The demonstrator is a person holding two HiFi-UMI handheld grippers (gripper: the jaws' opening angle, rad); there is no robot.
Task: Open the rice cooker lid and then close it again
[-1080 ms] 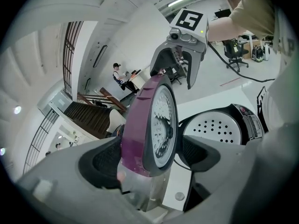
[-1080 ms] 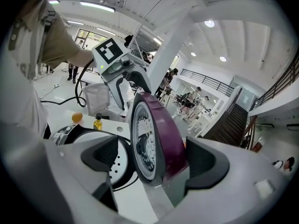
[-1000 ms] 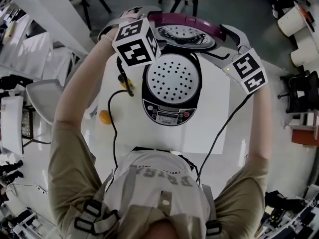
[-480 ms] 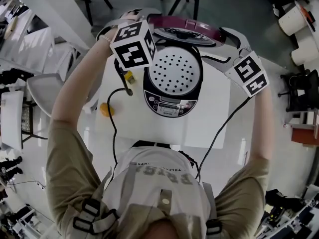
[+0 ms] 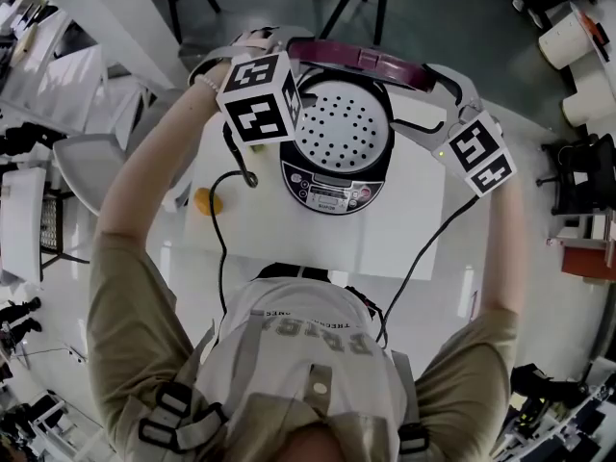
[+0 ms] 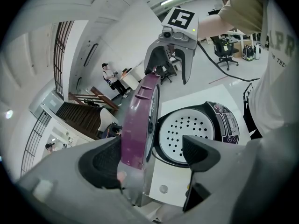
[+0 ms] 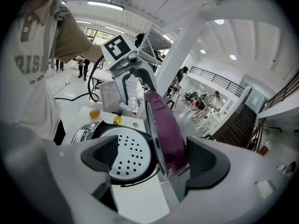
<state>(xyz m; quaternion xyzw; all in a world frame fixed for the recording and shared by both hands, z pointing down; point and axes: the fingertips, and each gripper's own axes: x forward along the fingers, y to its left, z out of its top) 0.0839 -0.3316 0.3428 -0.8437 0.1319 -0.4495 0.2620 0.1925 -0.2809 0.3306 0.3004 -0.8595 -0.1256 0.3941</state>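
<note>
The left gripper (image 6: 149, 155) is wide open and straddles the left edge of the purple lid (image 6: 138, 120), which lies close to its far pad. The right gripper (image 7: 154, 157), equally wide, straddles the right edge. The lid stands raised at the far side of the rice cooker (image 5: 332, 195). I judge this to be the closing step. Next, both far pads should press the lid near and down until it latches.

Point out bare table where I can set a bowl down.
Widest bare patch: table between the cooker's panel and the person's chest. A narrower strip lies right of the cooker, bordered by the right cable. The left is crowded: orange, left cable.
</note>
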